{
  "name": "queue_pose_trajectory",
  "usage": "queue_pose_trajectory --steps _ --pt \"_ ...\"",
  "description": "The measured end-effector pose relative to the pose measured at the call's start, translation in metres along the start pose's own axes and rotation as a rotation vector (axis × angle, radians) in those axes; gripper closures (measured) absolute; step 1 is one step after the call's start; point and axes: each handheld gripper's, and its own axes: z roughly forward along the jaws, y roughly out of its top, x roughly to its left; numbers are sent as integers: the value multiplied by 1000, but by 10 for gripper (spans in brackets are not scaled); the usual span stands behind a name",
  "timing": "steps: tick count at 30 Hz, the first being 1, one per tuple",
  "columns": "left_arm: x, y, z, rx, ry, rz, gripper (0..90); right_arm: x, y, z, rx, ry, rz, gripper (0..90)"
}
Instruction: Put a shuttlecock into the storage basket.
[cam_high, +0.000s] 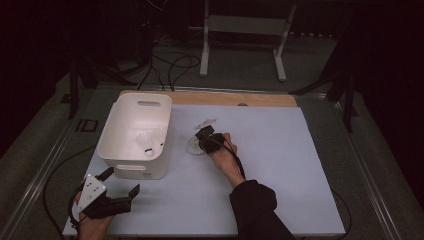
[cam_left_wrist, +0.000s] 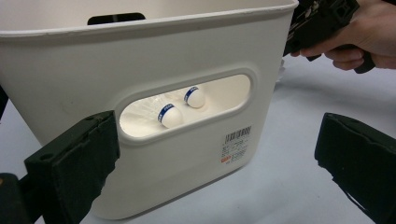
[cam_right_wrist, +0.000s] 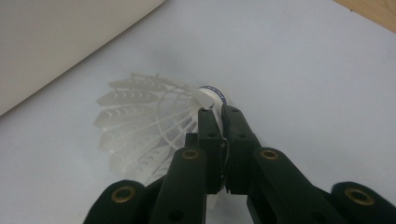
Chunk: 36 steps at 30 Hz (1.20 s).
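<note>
Shuttlecock, white feathered (cam_high: 194, 146), on counter (cam_high: 280, 165) just right of white plastic bin (cam_high: 111, 135), in right claw (cam_high: 204, 139) | left claw (cam_left_wrist: 210, 163) wide open, empty, facing bin wall | right claw shut beside cork; skirt points toward bin.

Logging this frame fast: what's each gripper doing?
Left gripper: open, holding nothing.
Right gripper: shut on white feathered shuttlecock.

My right gripper (cam_high: 204, 136) right of bin (cam_high: 135, 134), jaws pinched together; left gripper (cam_high: 121, 183) below bin, jaws spread wide.
</note>
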Motion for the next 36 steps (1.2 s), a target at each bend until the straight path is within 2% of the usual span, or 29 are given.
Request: queue_pose_trajectory --steps 36 --pt "0 0 0 0 -1 -1 8 0 0 -9 -20 7 11 881"
